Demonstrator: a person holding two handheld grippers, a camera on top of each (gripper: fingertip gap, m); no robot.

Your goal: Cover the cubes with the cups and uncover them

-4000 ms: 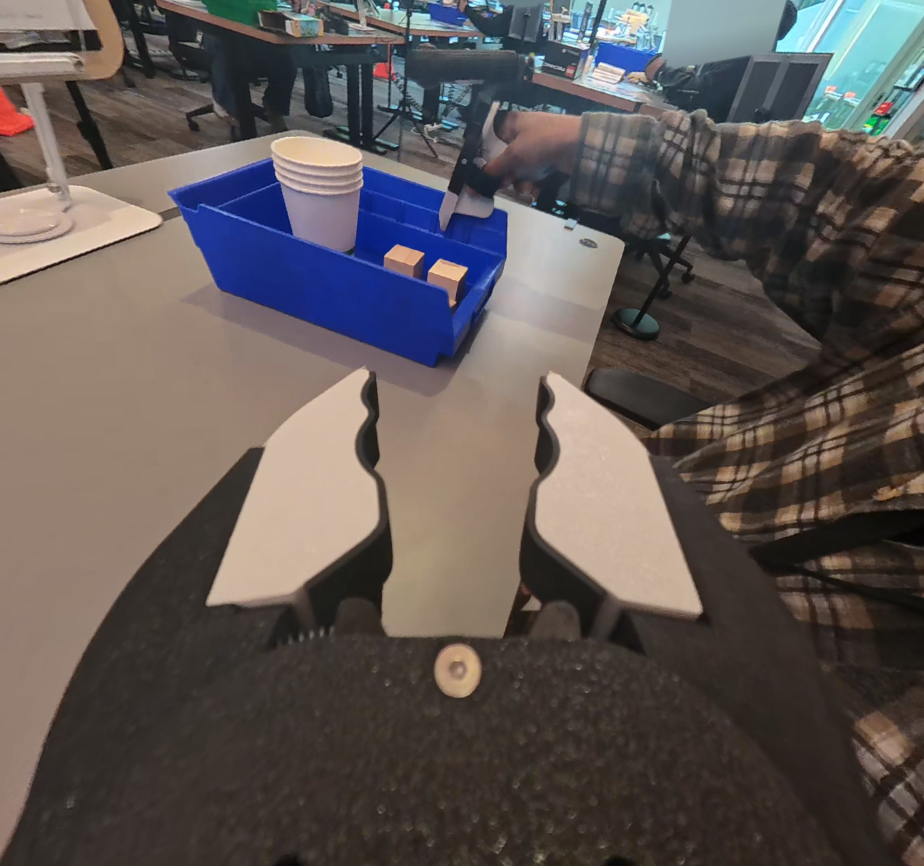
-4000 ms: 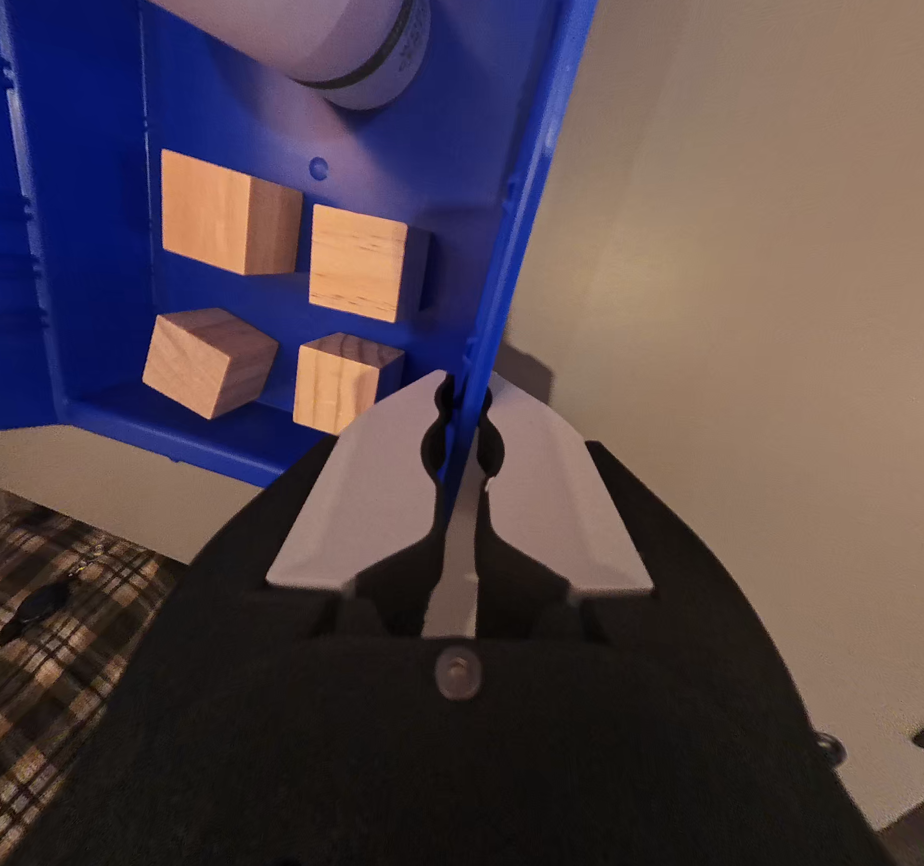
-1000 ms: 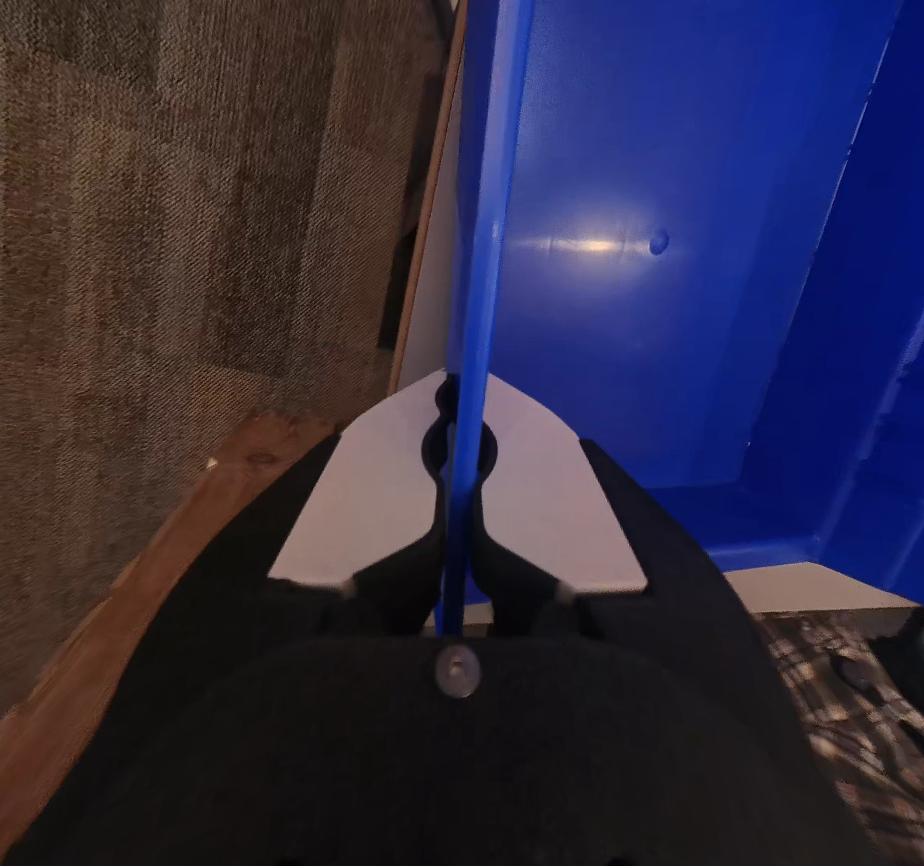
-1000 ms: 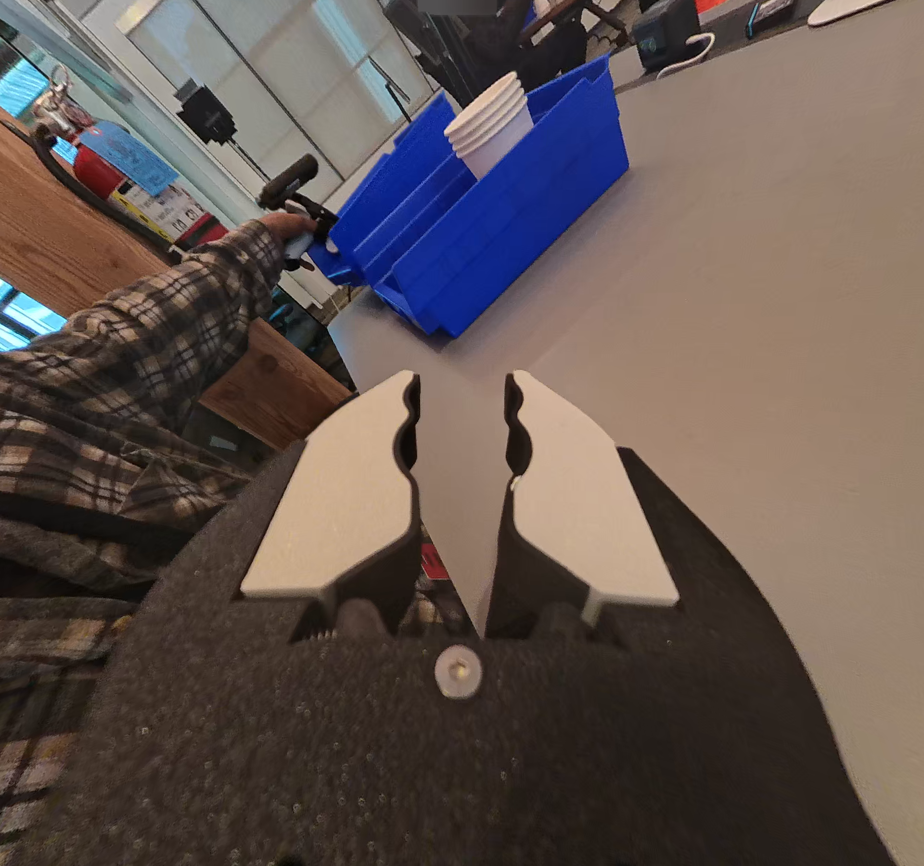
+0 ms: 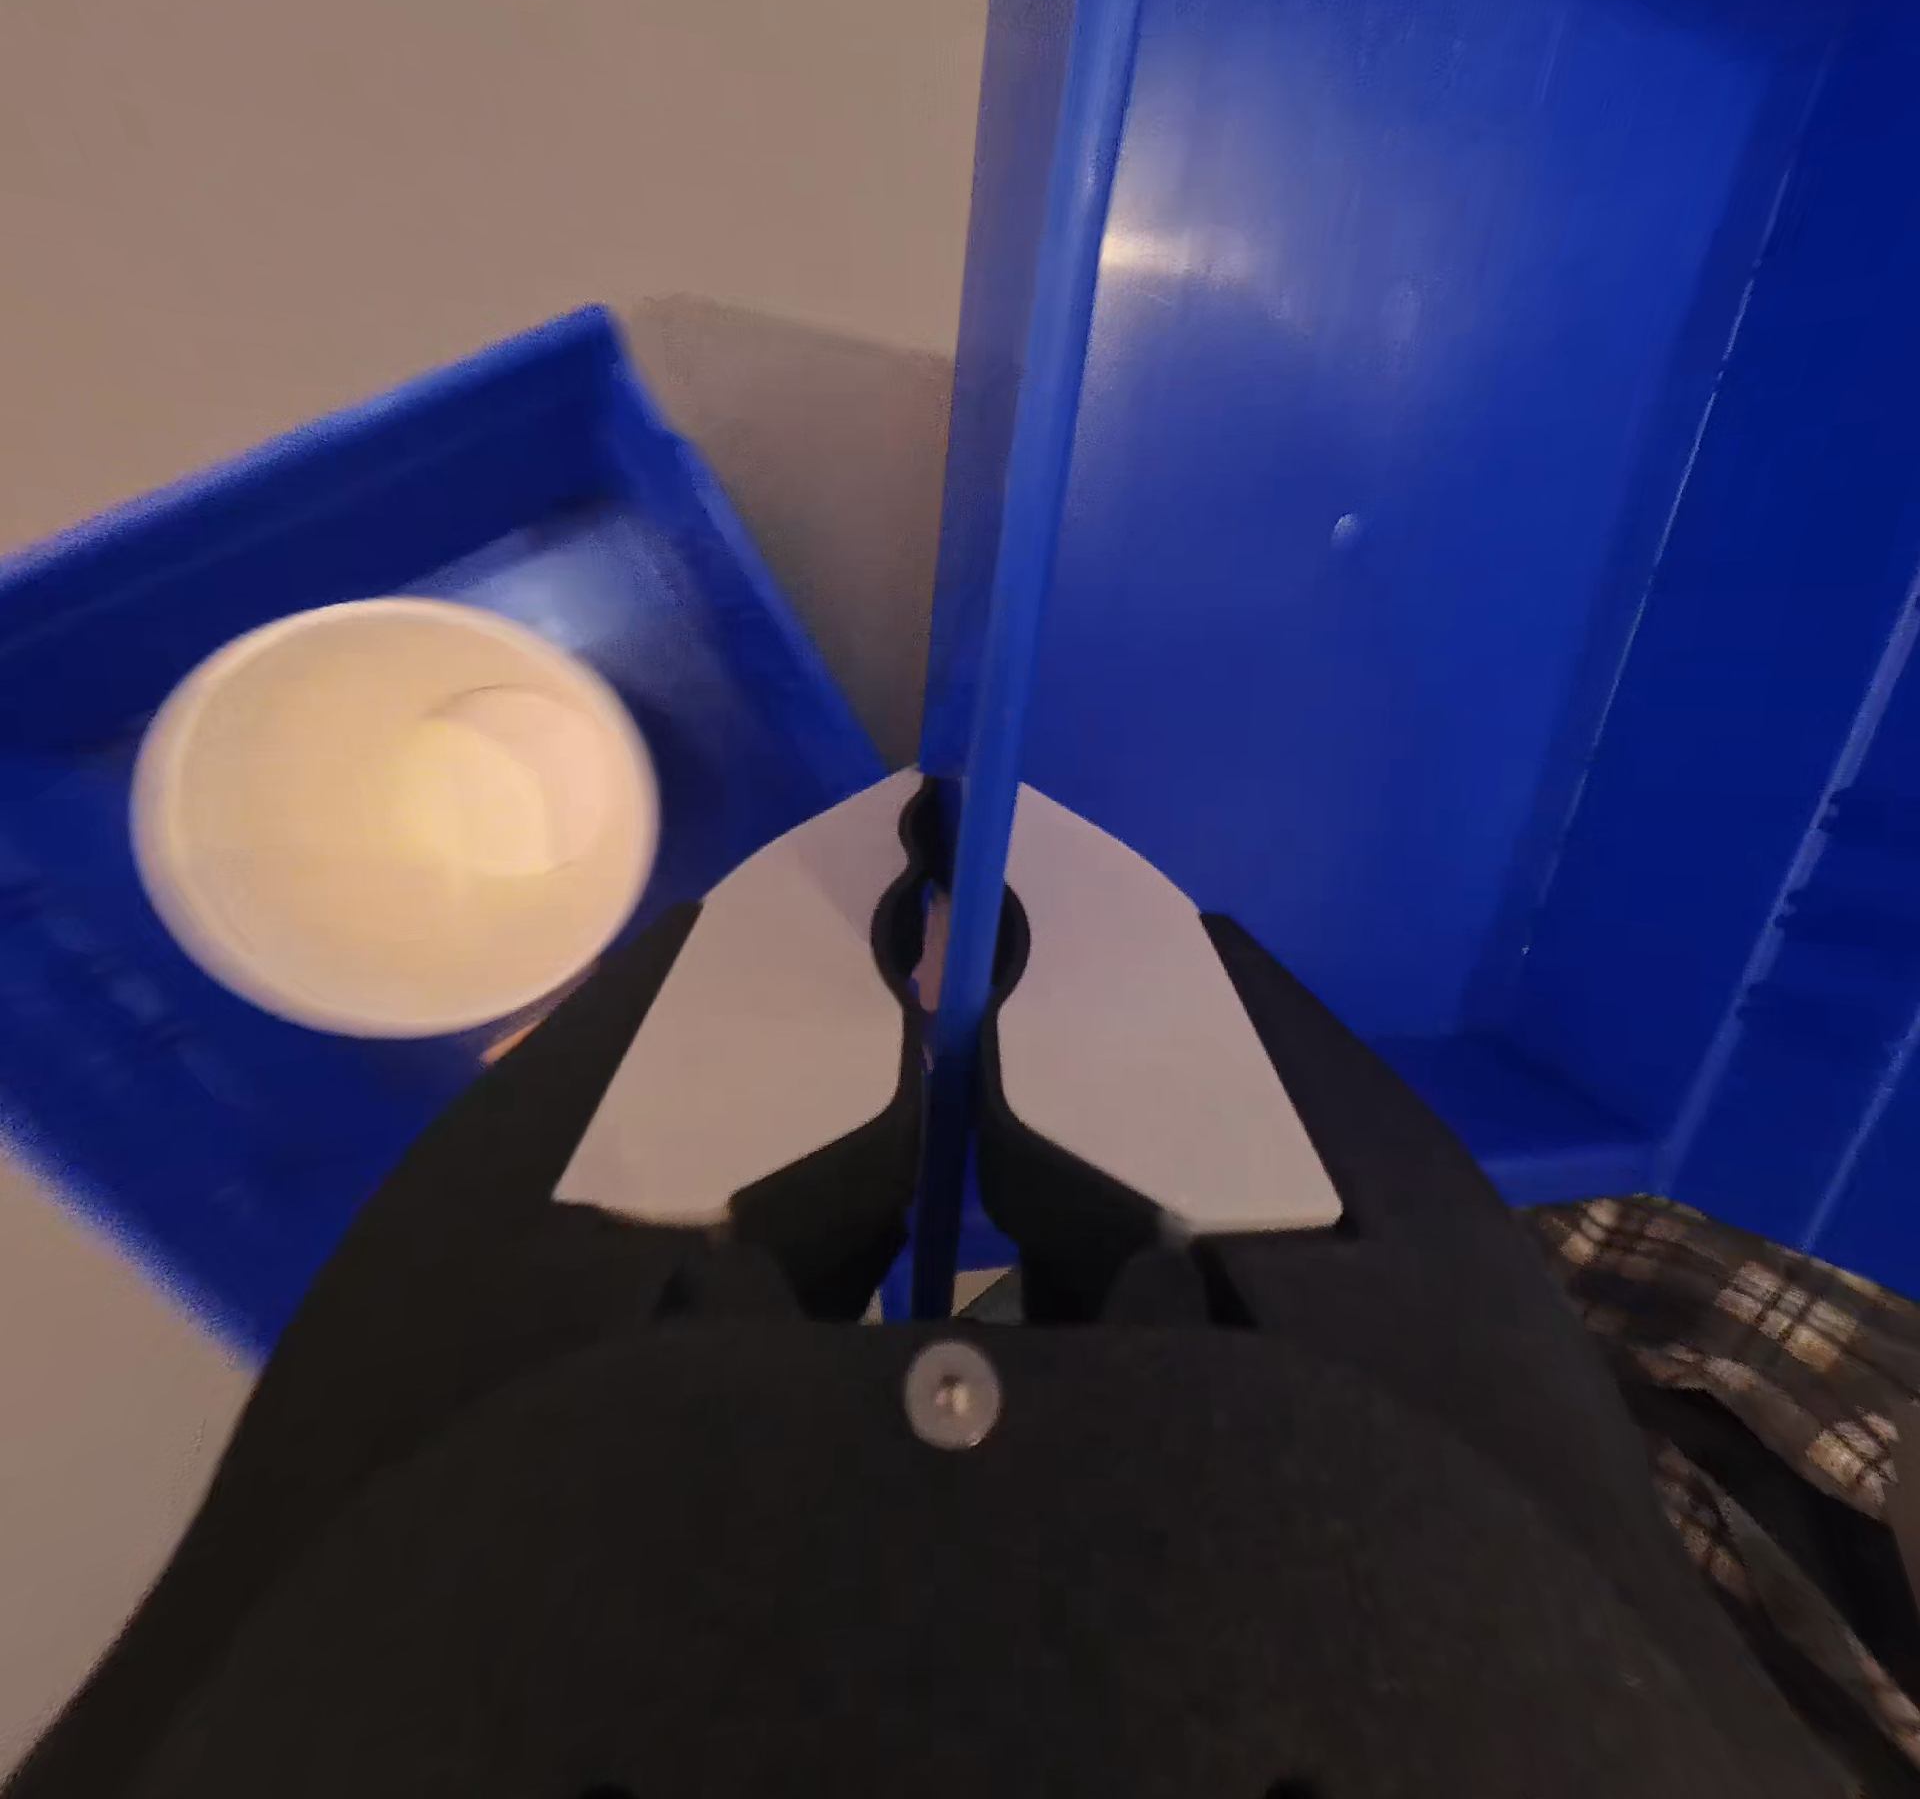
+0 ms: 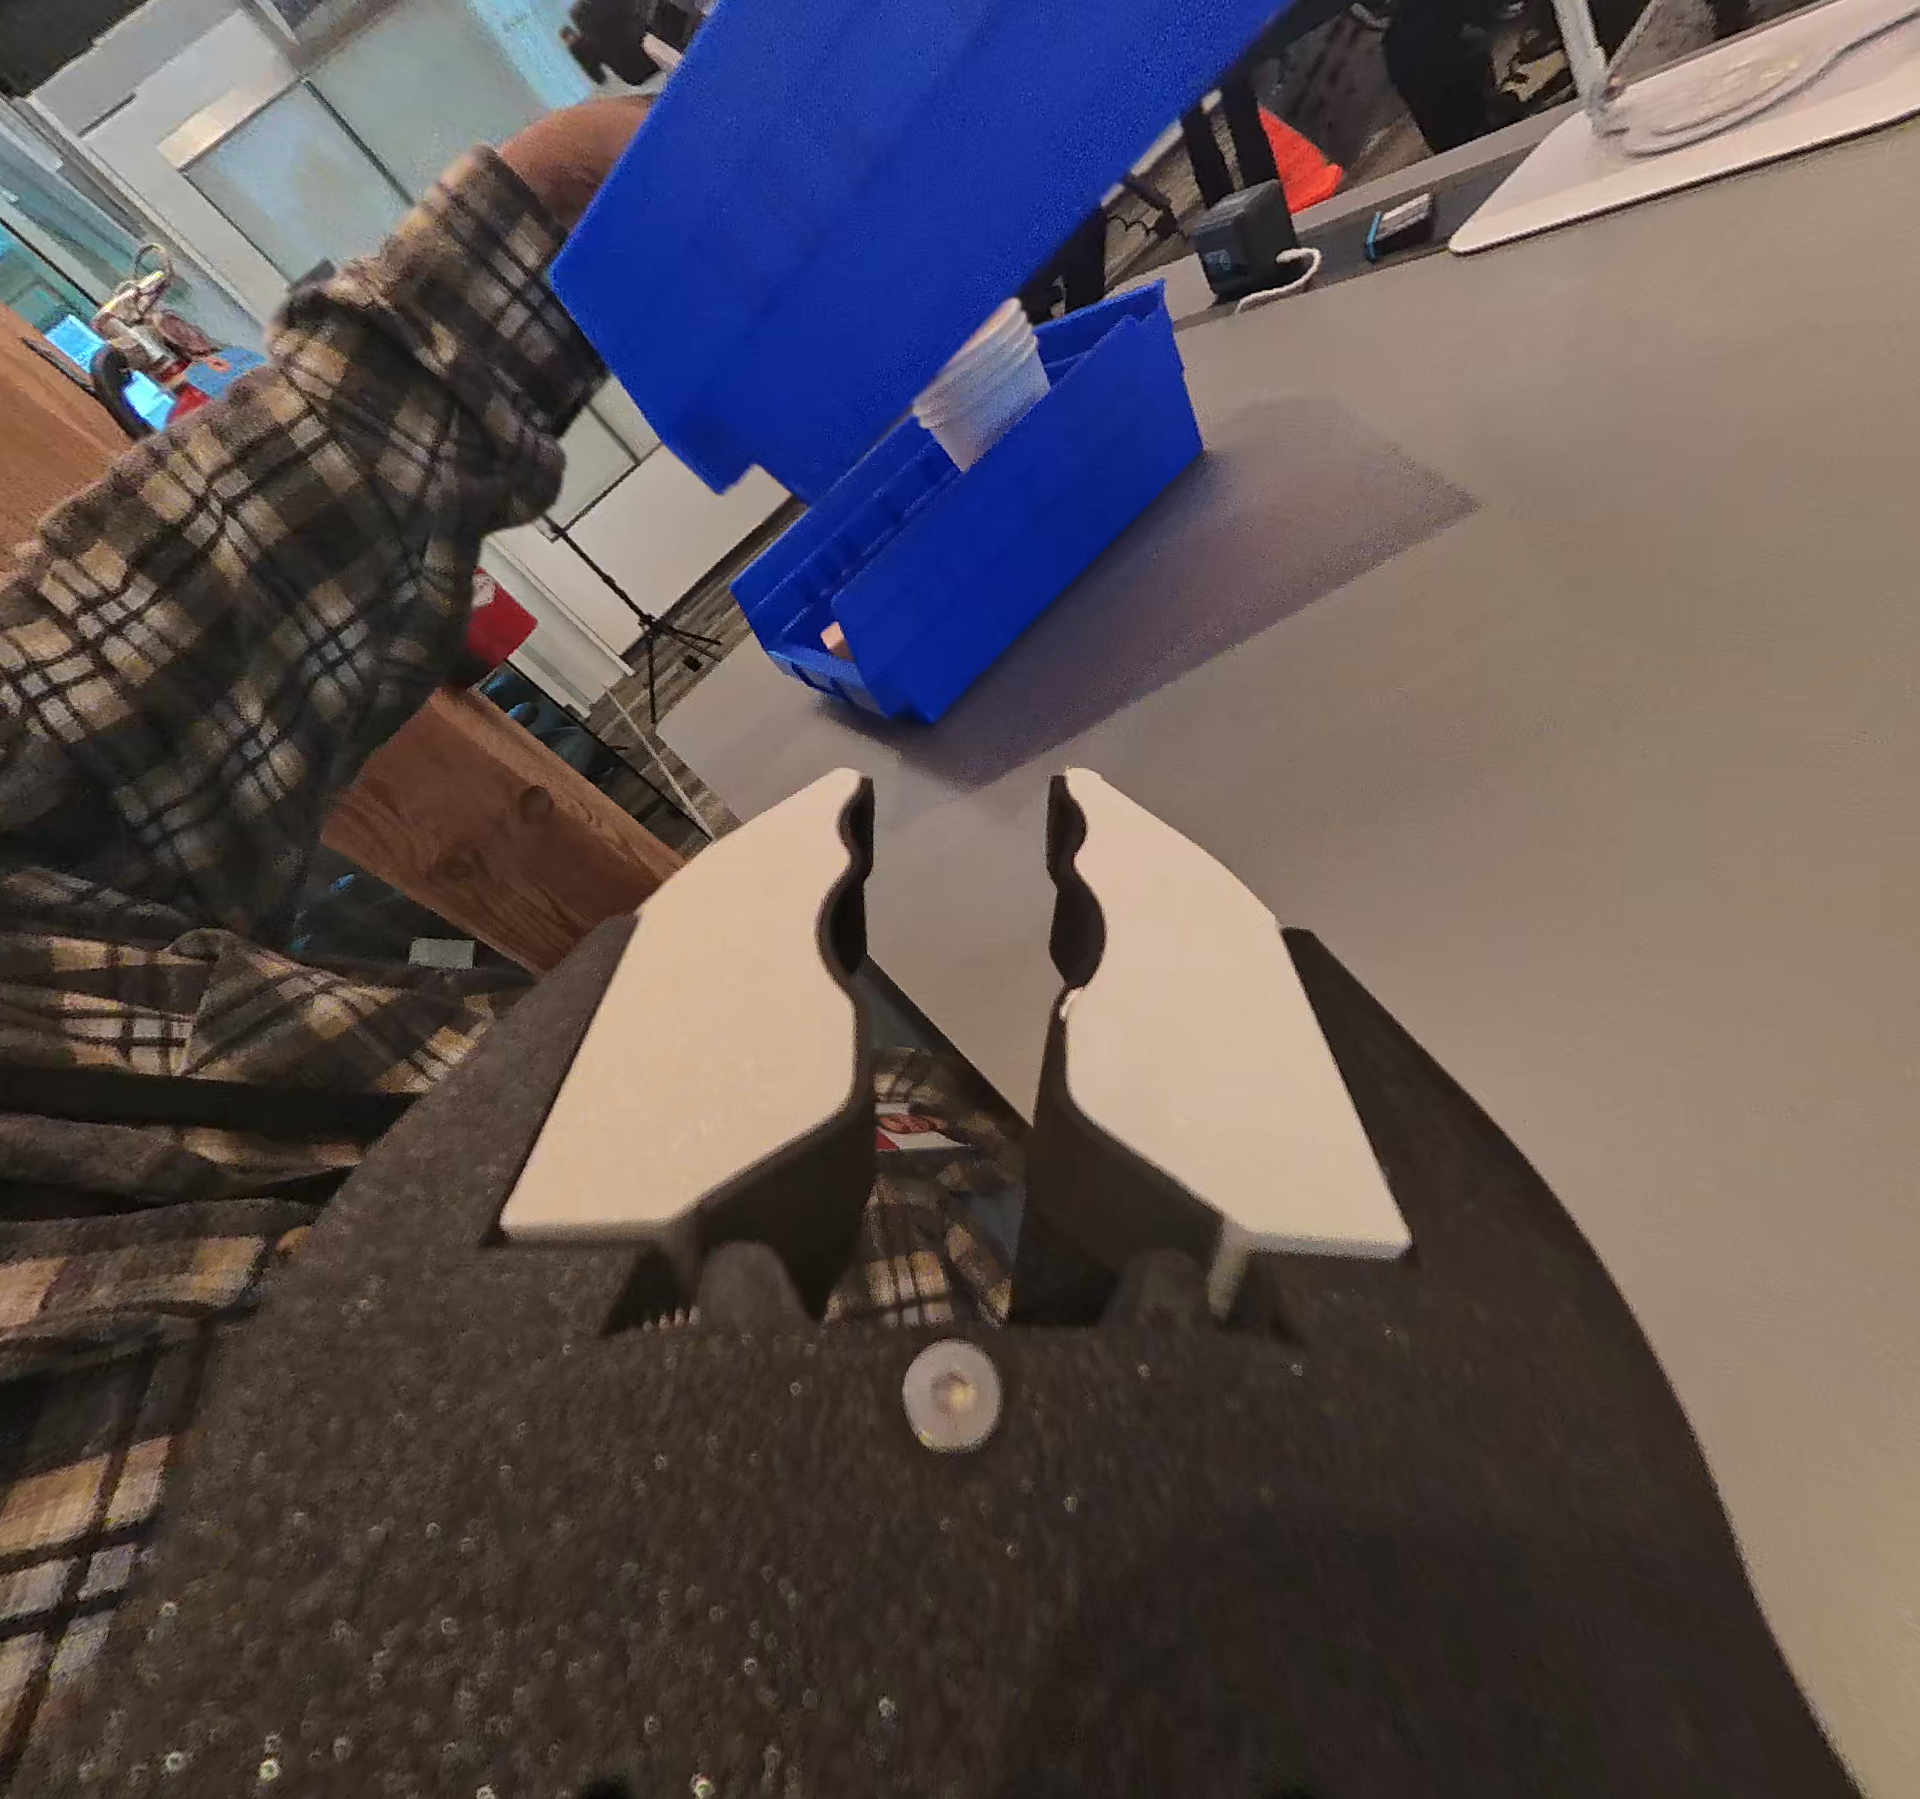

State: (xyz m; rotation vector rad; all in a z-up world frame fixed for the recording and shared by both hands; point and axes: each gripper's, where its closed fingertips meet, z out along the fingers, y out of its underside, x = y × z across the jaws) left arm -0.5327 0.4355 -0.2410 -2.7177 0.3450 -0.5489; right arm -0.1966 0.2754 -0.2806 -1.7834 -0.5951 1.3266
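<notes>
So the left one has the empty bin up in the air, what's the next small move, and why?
Probably carry the lifted blue bin clear of the second bin and set it on bare table. The left hand-held gripper is shut on its wall, the bin looks empty inside, and it hangs right over the stacked cups. The right hand-held gripper is open and idle.

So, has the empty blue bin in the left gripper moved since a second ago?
Yes: in the right wrist view the empty blue bin has risen and now hangs tilted above the second bin holding the cups on the table.
</notes>
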